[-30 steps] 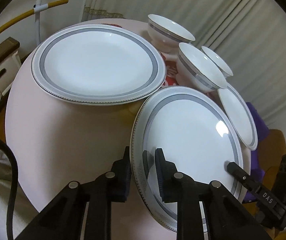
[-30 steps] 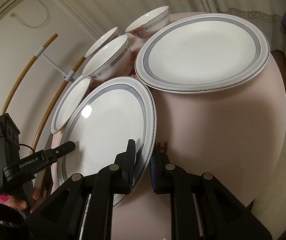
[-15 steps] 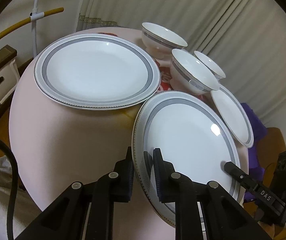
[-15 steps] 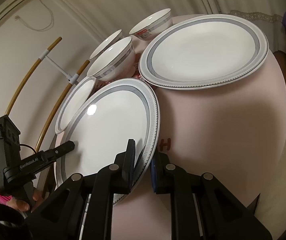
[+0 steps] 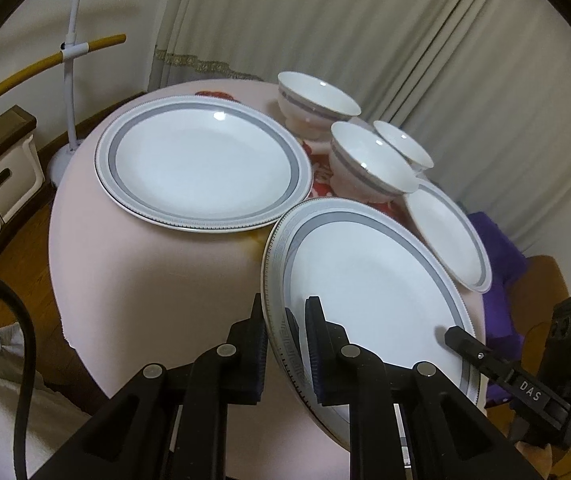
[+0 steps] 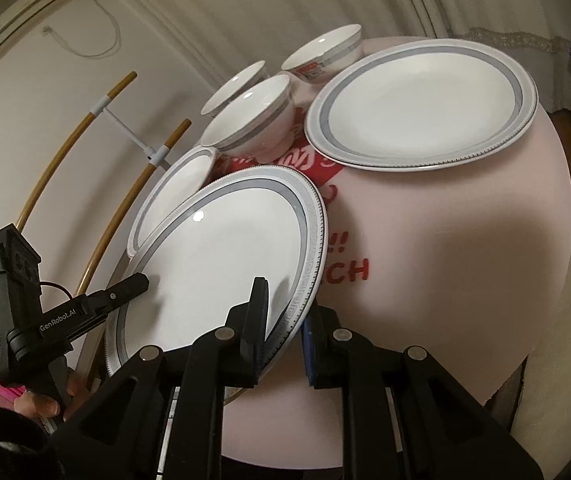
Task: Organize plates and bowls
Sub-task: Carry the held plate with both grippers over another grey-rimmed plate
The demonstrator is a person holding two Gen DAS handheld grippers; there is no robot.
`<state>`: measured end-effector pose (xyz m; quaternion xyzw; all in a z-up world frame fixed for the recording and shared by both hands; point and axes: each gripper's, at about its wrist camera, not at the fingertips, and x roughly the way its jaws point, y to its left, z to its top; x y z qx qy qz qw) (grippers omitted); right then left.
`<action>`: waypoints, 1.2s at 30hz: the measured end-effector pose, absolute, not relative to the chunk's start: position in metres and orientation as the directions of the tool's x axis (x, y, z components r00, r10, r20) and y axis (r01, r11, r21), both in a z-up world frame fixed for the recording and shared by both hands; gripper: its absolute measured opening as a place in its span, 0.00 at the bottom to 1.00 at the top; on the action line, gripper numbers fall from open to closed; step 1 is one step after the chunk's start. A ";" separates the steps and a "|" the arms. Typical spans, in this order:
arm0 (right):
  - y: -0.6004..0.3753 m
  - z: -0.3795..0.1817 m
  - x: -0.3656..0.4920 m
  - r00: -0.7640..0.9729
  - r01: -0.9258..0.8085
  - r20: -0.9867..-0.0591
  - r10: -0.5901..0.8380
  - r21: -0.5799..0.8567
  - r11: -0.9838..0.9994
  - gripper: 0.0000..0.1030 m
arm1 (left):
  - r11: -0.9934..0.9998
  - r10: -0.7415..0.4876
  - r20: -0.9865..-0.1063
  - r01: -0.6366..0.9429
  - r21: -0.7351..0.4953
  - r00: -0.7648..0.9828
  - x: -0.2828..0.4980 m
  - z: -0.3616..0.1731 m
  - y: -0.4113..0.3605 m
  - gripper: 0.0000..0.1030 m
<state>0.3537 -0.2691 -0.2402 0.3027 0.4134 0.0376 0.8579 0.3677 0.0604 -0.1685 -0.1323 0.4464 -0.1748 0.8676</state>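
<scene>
A large white plate with a grey band (image 5: 365,280) (image 6: 225,260) hangs tilted just above the round pink table (image 5: 145,280) (image 6: 445,260). My left gripper (image 5: 285,308) is shut on its near rim. My right gripper (image 6: 285,304) is shut on the opposite rim. A matching large plate (image 5: 201,164) (image 6: 421,100) lies flat on the table. A small plate (image 5: 445,232) (image 6: 173,196) sits partly under the held plate's far edge. Three white bowls (image 5: 317,100) (image 5: 369,164) (image 5: 403,148) stand behind.
Red lettering (image 6: 345,268) shows on the table below the held plate. A yellow hoop on a white stand (image 5: 69,52) and white storage drawers (image 5: 1,184) are to the left. Curtains hang behind, and purple cloth (image 5: 497,264) lies beyond the small plate.
The held plate has risen off the table with both grippers, uncovering more red lettering beneath it. The other plates and bowls have stayed in place.
</scene>
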 end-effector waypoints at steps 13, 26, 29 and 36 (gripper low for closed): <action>-0.233 -0.205 0.382 0.679 0.090 -0.654 0.334 0.525 0.846 0.15 | 0.918 -0.374 -0.683 0.148 -0.367 0.627 0.357 -0.140 0.114 0.13; -0.185 -0.215 0.465 0.643 0.030 -0.672 0.368 0.503 0.864 0.15 | 0.937 -0.306 -0.701 0.072 -0.343 0.644 0.388 -0.144 0.154 0.14; -0.178 -0.220 0.480 0.638 0.035 -0.678 0.365 0.500 0.866 0.15 | 0.937 -0.303 -0.705 0.065 -0.343 0.641 0.400 -0.147 0.158 0.14; -0.167 -0.230 0.500 0.624 0.047 -0.690 0.366 0.501 0.864 0.15 | 0.938 -0.297 -0.717 0.054 -0.342 0.631 0.424 -0.157 0.161 0.14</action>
